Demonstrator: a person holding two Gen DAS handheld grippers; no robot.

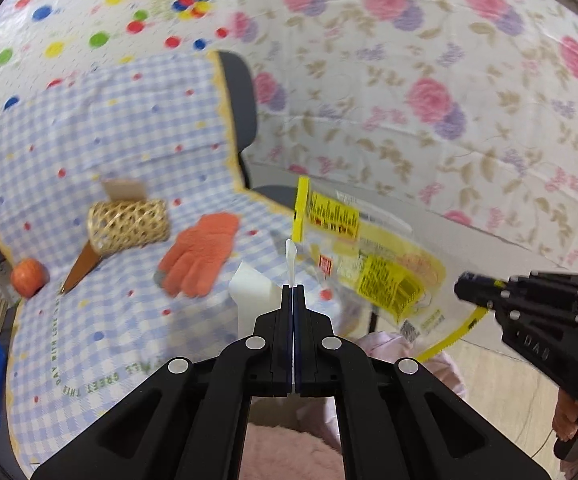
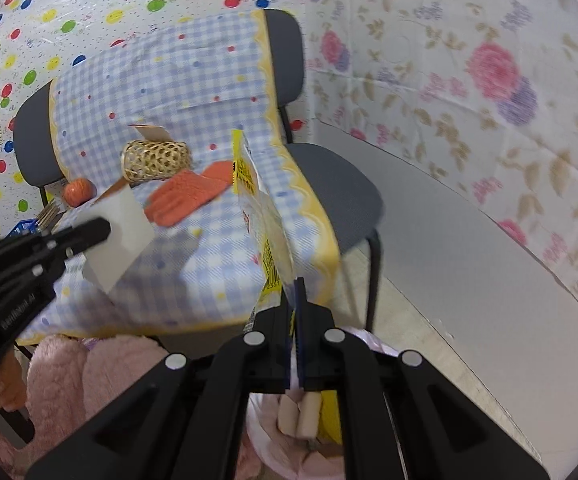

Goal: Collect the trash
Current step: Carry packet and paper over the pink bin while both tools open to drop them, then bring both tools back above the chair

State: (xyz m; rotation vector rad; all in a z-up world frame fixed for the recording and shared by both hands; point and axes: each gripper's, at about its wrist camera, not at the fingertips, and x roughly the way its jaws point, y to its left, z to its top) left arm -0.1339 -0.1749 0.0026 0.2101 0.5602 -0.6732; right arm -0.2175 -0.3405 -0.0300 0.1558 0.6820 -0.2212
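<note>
While both pieces of trash hang clamped in the jaws, the step in hand reads as carrying them off the chair toward a bin.

Item 1: left gripper (image 1: 293, 292), jaws pressed together on a white paper slip (image 2: 119, 236); thin, stiff, flat, with crisp corners, seen edge-on in the left wrist view.

Item 2: right gripper (image 2: 296, 288), jaws closed on a plastic food wrapper (image 1: 373, 264); clear crinkly film with yellow printed panels and a serrated yellow edge, limp and hanging free above the seat's front edge.

Item 3: checked cloth (image 1: 109, 128); soft blue-and-white woven cover with a yellow scalloped border and coloured dots, draped over a grey padded chair (image 2: 337, 188).

Item 4, not yet collected on the cloth: woven cane cylinder (image 1: 129, 224), open lattice, lying on its side; orange knitted glove (image 1: 201, 256), fuzzy; a small orange round fruit (image 1: 29, 276); a brown pointed piece, possibly card, too blurred to be sure.

Next move, by judgement: bring both grippers over a receptacle, perhaps the pale lined container (image 2: 273, 432) below the right gripper, and open the jaws; the light film may cling.
</note>
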